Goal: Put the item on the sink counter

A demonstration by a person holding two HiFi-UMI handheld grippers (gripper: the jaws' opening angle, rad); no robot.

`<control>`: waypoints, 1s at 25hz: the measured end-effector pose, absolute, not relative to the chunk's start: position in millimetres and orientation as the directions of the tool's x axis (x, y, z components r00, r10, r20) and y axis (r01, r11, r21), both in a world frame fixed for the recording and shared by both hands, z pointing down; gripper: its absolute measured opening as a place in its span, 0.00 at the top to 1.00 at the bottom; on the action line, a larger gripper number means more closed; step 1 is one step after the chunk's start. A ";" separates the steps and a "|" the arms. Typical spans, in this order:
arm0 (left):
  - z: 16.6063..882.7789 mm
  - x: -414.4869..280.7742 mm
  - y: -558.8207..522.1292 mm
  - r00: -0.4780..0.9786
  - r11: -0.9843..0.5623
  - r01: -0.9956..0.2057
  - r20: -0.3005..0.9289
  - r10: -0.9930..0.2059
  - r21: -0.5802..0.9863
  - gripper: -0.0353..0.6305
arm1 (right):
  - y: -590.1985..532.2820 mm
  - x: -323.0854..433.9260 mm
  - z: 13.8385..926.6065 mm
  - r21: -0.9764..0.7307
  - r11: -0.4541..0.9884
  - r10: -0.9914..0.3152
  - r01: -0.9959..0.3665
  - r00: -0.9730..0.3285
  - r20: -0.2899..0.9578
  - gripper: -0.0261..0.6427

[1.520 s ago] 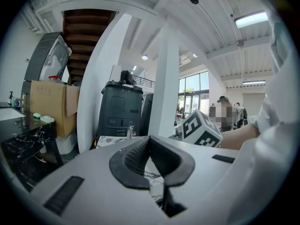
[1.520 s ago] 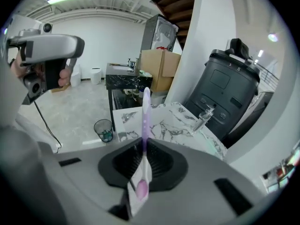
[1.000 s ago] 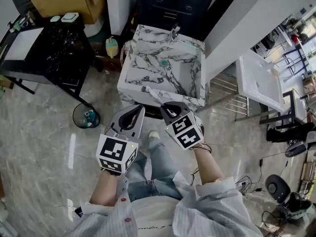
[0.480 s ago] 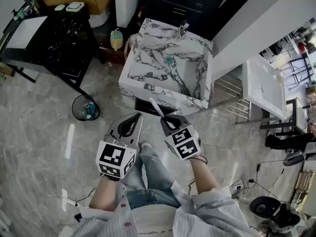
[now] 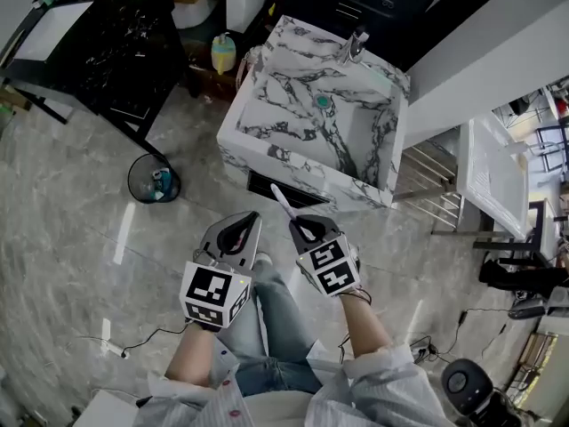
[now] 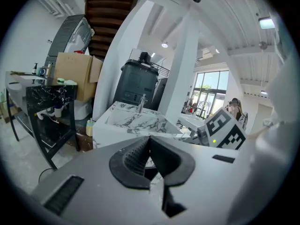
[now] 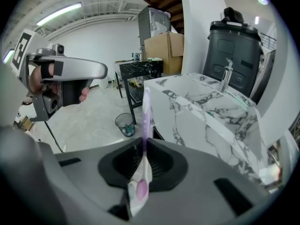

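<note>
The item (image 7: 145,112), a slim white-and-lilac tube seen edge-on, is pinched in the right claw (image 7: 143,150). Its free end pokes past the tips toward the sink table (image 5: 302,173) but is not yet over it. As I judge it, the item should be carried over the front rim, laid flat along the narrow marble ledge and released low, or it may slide into the basin. The left claw (image 5: 240,231) is clenched on nothing. Nothing blocks the way, though the faucet (image 5: 356,42) crowds the back ledge. A waste bin (image 5: 153,181) and a black table (image 5: 111,52) stand well off to the left.
</note>
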State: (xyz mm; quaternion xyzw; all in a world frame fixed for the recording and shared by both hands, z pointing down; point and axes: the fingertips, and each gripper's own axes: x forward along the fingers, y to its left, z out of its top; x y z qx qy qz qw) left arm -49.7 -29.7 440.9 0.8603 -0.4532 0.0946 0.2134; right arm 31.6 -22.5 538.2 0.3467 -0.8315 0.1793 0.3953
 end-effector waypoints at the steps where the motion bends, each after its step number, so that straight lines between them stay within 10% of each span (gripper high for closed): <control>1: 451.7 -48.2 -30.4 0.566 -0.490 -0.824 0.361 -0.741 0.286 0.92 | -24.1 30.5 547.0 -0.026 0.701 -0.429 -0.713 -0.451 0.782 0.91; 25: 684.8 -50.0 -49.1 0.543 -0.431 -0.837 0.408 -0.734 0.338 0.92 | -58.3 40.0 789.8 -0.027 0.695 -0.372 -0.718 -0.392 0.842 0.91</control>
